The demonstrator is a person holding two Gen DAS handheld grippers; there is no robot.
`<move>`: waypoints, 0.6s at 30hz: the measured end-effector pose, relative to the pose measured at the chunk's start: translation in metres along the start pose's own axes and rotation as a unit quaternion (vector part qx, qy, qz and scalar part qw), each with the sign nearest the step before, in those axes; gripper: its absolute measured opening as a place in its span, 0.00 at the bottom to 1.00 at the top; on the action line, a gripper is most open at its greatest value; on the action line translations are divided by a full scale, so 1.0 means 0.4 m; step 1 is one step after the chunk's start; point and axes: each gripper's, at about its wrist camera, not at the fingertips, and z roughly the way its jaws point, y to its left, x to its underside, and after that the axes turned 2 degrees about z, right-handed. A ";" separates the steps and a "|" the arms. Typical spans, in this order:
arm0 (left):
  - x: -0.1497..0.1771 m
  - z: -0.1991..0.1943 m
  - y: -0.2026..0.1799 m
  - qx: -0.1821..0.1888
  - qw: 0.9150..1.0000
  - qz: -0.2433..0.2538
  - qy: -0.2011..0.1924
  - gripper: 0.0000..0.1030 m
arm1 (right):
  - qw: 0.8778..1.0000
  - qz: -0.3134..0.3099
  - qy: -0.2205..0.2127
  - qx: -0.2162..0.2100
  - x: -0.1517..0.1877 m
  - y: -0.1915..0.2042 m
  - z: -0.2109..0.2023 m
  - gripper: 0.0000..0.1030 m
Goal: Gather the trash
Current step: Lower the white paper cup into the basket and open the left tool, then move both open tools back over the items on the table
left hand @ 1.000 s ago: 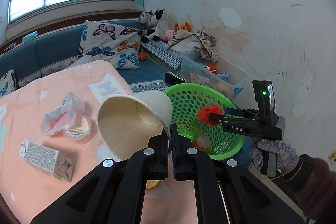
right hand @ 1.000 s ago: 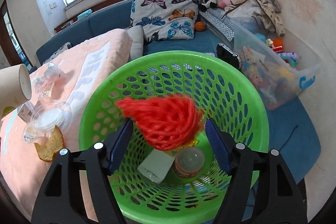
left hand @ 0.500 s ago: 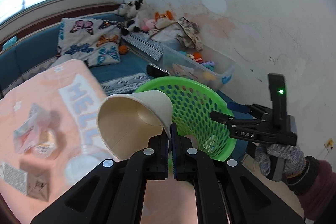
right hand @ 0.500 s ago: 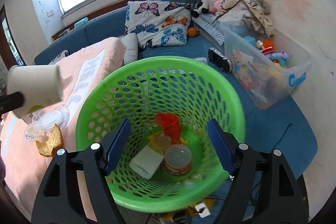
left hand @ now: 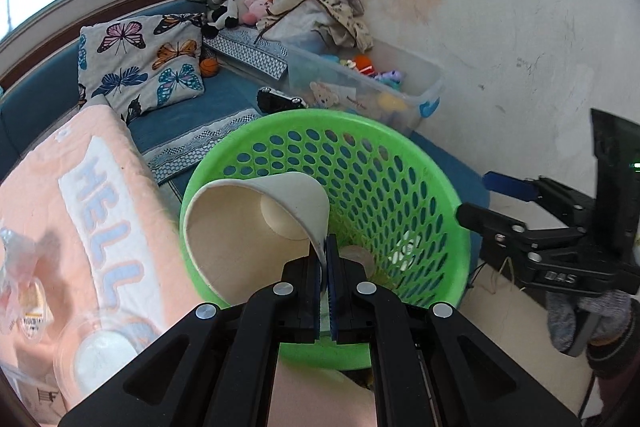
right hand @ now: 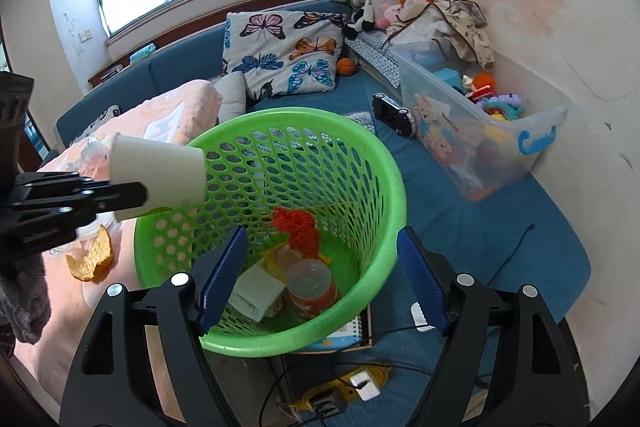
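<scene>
L gripper [left hand: 325,255]: jaws clamped on rim of paper cup [left hand: 256,223]; cup on its side, mouth toward camera, rim pinched flat, held over near-left edge of green basket [left hand: 400,187]. Basket: perforated wall; contents blurred, one round lid-like item visible. R gripper [left hand: 476,199]: far right, beside basket rim, jaws apart w/ nothing between them, held by gloved hand [left hand: 588,311]. Left: peach blanket [left hand: 80,211] w/ clear plastic lid [left hand: 100,351] and wrapper, blurred. Behind: butterfly pillow [left hand: 140,63], clear toy bin [left hand: 360,87].
</scene>
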 end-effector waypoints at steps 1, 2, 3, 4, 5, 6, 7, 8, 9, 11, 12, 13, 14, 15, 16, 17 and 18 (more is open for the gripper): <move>-0.002 0.007 0.000 0.001 1.000 0.000 0.002 0.04 | 1.000 0.002 0.000 -0.001 0.002 0.000 0.000 0.74; -0.005 0.015 -0.001 -0.003 1.000 0.000 0.005 0.05 | 1.000 0.002 0.000 -0.002 0.004 0.000 -0.001 0.74; -0.006 0.020 -0.002 -0.008 1.000 0.000 0.006 0.13 | 1.000 0.002 0.001 -0.002 0.004 0.002 -0.001 0.74; -0.008 0.022 0.000 -0.008 1.000 -0.001 0.006 0.18 | 1.000 0.002 0.001 -0.002 0.005 0.002 -0.001 0.74; -0.007 0.023 0.000 -0.009 1.000 -0.001 0.005 0.18 | 1.000 0.002 0.002 -0.003 0.005 0.002 0.000 0.74; -0.006 0.024 0.001 -0.010 1.000 -0.001 0.005 0.19 | 1.000 0.002 0.002 -0.003 0.006 0.001 -0.001 0.74; -0.003 0.024 0.001 -0.007 1.000 -0.001 0.006 0.21 | 1.000 0.002 0.003 -0.003 0.007 0.000 -0.001 0.74; 0.000 0.021 0.003 -0.006 1.000 -0.001 0.005 0.23 | 1.000 0.002 0.003 -0.004 0.007 0.001 0.000 0.74; 0.002 0.019 0.003 -0.009 1.000 -0.001 0.004 0.30 | 1.000 0.002 0.003 -0.004 0.010 0.001 -0.002 0.74; 0.006 0.009 0.006 -0.013 1.000 -0.002 -0.001 0.31 | 1.000 0.003 0.003 -0.007 0.009 0.004 -0.002 0.74; 0.010 0.002 0.008 -0.012 1.000 -0.005 -0.002 0.31 | 1.000 0.003 0.002 -0.008 0.010 0.006 -0.003 0.74; 0.014 -0.009 0.010 -0.013 1.000 -0.007 -0.005 0.31 | 1.000 0.002 0.002 -0.009 0.010 0.009 -0.004 0.74; 0.018 -0.017 0.012 -0.014 1.000 -0.008 -0.008 0.31 | 1.000 0.001 0.002 -0.011 0.011 0.014 -0.005 0.74; 0.022 -0.029 0.015 -0.016 1.000 -0.011 -0.011 0.31 | 1.000 0.000 0.001 -0.013 0.011 0.017 -0.006 0.74; 0.026 -0.039 0.017 -0.018 1.000 -0.013 -0.014 0.31 | 1.000 -0.001 0.001 -0.015 0.012 0.022 -0.008 0.74; 0.031 -0.051 0.019 -0.020 1.000 -0.015 -0.017 0.31 | 1.000 -0.003 0.000 -0.017 0.012 0.027 -0.010 0.74; 0.038 -0.068 0.023 -0.021 0.999 -0.019 -0.022 0.32 | 1.000 -0.004 0.000 -0.020 0.012 0.032 -0.013 0.74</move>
